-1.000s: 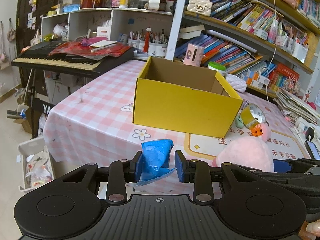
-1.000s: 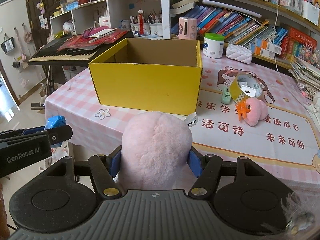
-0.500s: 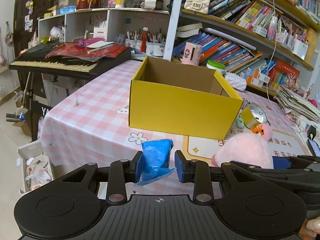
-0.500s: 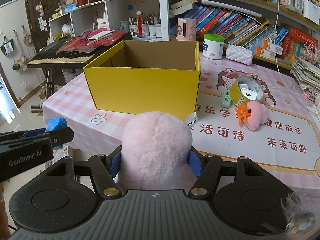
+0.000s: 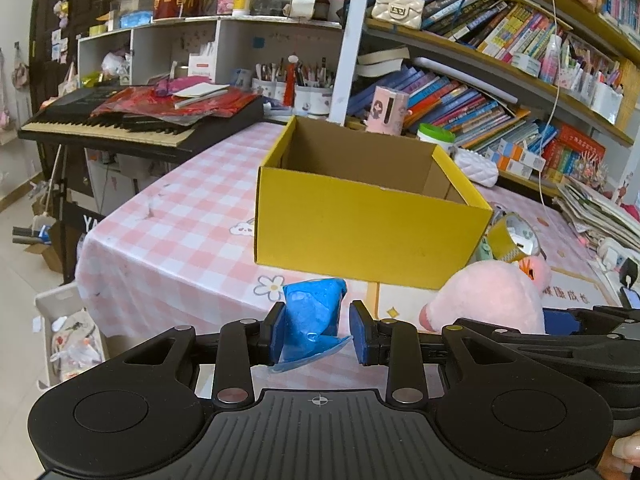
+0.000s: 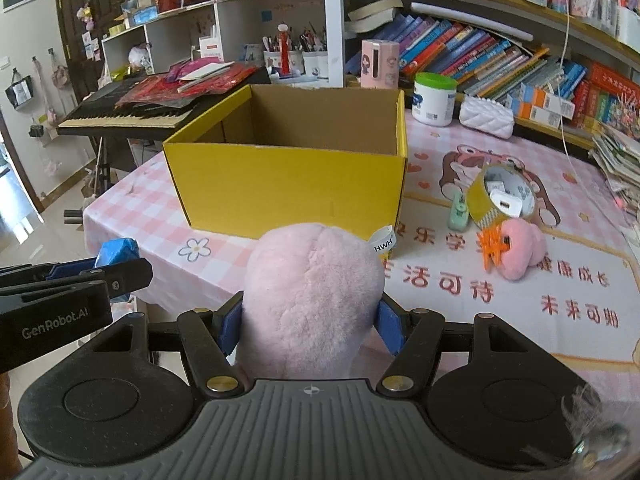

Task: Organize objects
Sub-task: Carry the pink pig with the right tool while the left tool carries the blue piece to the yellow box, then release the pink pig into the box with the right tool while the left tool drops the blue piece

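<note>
An open yellow cardboard box [image 5: 368, 236] stands on the pink checked tablecloth [image 5: 180, 208], and the part of its inside that shows holds nothing. My left gripper [image 5: 318, 332] is shut on a crumpled blue packet [image 5: 314, 310], held in the air short of the table's near edge. To its right, my right gripper [image 6: 310, 328] is shut on a round pink plush toy [image 6: 312, 292] with a white tag. The box [image 6: 288, 188] lies straight ahead of the plush. In the right wrist view the left gripper [image 6: 72, 284] and its blue packet [image 6: 118, 250] show at the left edge.
Right of the box lie a second pink plush with an orange clip [image 6: 516, 250], a yellow tape roll [image 6: 504, 200] and a small green item [image 6: 458, 210]. A white jar [image 6: 434, 98] and a quilted pouch [image 6: 486, 116] sit behind. A keyboard [image 5: 104, 124] stands left; bookshelves line the back.
Both views have drawn slightly nearer to the yellow box, the right one more. Each gripper keeps the same hold on its object.
</note>
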The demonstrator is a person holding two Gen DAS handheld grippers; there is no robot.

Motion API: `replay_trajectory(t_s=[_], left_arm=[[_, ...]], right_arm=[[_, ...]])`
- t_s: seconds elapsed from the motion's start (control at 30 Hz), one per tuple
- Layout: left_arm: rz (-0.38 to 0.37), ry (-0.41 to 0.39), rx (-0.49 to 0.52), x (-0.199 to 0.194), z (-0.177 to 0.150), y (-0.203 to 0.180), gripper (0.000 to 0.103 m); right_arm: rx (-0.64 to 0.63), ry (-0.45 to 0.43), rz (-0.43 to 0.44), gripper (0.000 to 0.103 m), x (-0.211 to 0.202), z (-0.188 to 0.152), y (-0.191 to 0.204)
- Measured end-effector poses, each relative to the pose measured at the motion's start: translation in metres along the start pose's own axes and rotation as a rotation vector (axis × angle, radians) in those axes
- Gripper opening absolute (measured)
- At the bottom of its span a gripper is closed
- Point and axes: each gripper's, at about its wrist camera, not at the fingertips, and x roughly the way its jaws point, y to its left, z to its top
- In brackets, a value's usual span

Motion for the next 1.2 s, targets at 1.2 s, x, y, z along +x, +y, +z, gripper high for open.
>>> replay_trajectory(t_s=[1.2], left_arm=[[0.129, -0.099, 0.045, 0.117, 0.101, -0.032, 0.032]], right_arm=[[-0.274, -0.139, 0.062, 0.063, 0.139, 0.114, -0.029]])
